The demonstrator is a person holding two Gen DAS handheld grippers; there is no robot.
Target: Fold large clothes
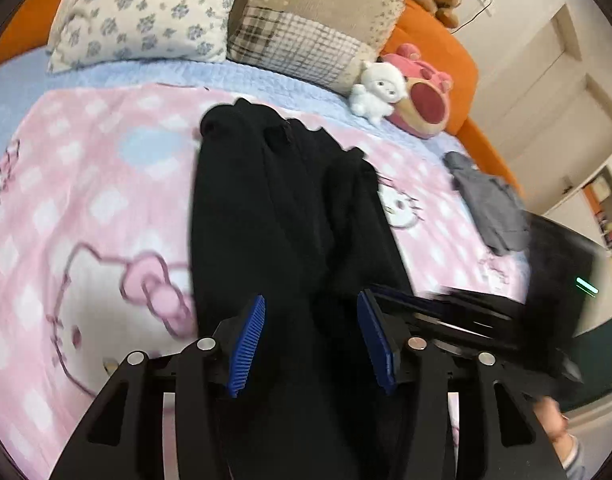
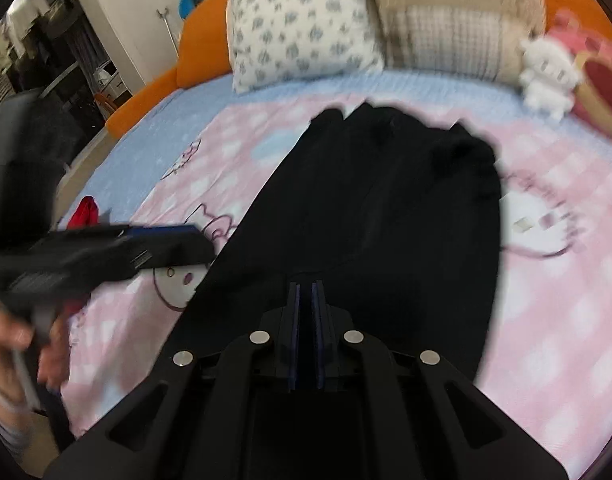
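We see our left gripper hanging over the black garment, its blue-padded jaws spread wide with dark cloth showing between them. The garment lies lengthwise on the pink Hello Kitty blanket. Right of the garment our right gripper reaches in, blurred, its jaws hard to read. Beyond the garment lie a floral pillow, a patchwork pillow and a white plush toy; a grey garment sits to its right.
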